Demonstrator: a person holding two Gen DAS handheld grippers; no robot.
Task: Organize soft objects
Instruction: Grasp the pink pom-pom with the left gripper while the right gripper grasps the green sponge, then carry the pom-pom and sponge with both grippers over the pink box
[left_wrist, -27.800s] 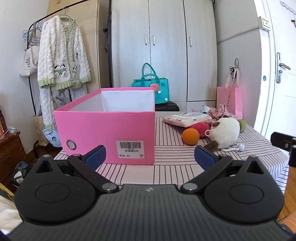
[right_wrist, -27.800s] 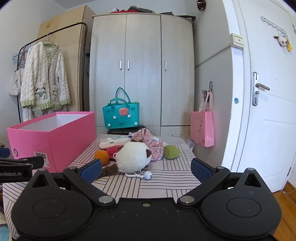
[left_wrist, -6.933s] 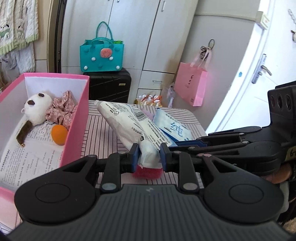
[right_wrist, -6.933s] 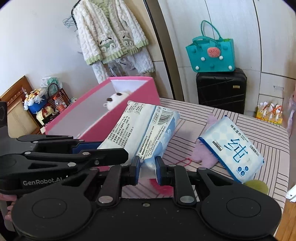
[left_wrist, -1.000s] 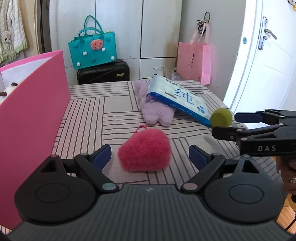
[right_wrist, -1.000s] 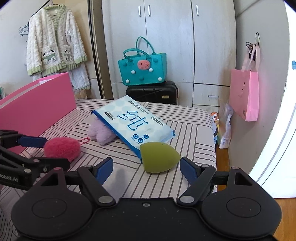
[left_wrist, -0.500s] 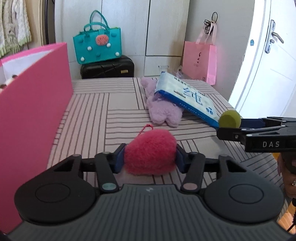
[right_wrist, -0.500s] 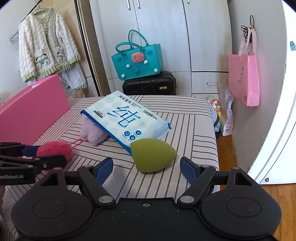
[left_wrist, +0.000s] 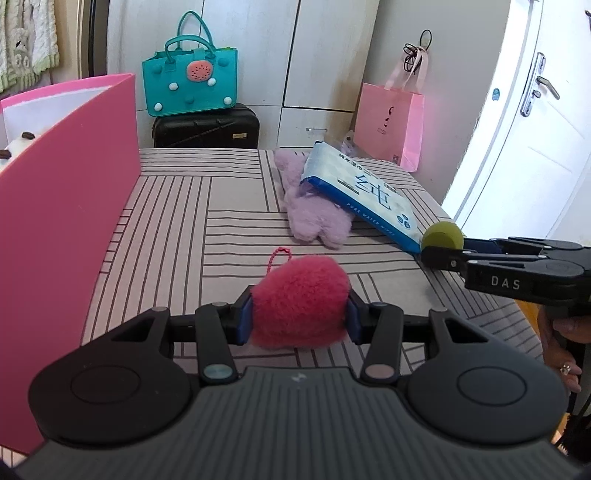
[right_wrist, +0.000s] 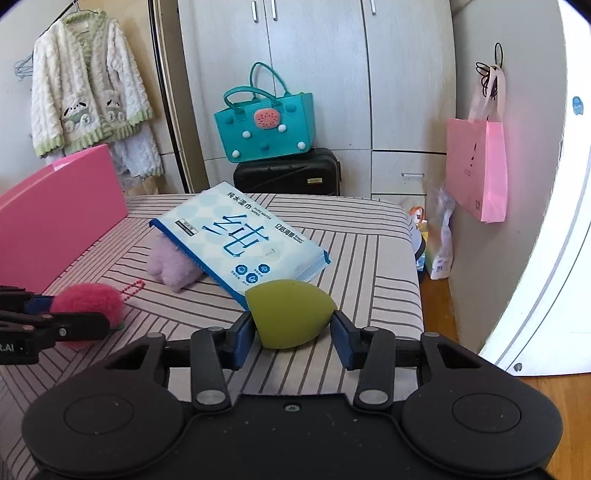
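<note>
A fluffy pink pompom (left_wrist: 299, 295) with a bead loop lies on the striped tablecloth (left_wrist: 221, 221). My left gripper (left_wrist: 299, 317) is closing its jaws on it, and both blue pads press into its sides. An olive-green egg-shaped sponge (right_wrist: 288, 310) sits between the pads of my right gripper (right_wrist: 291, 328), whose jaws are closing and touch both its sides. The left wrist view shows the sponge (left_wrist: 442, 236) at the right gripper's tip. The pink box (left_wrist: 74, 184) stands to the left, with a white plush just showing inside.
A blue-and-white wipes pack (right_wrist: 240, 236) lies partly over a lilac plush (right_wrist: 170, 266) mid-table. The table's right edge (right_wrist: 413, 280) drops to a wood floor. Beyond the table are a teal bag (right_wrist: 266, 129) on a black suitcase (right_wrist: 288, 173), and a pink paper bag (right_wrist: 476, 170).
Both grippers' jaws have come together: the left on the pink pompom first, then the right on the green sponge. Neither hand has shifted much.
</note>
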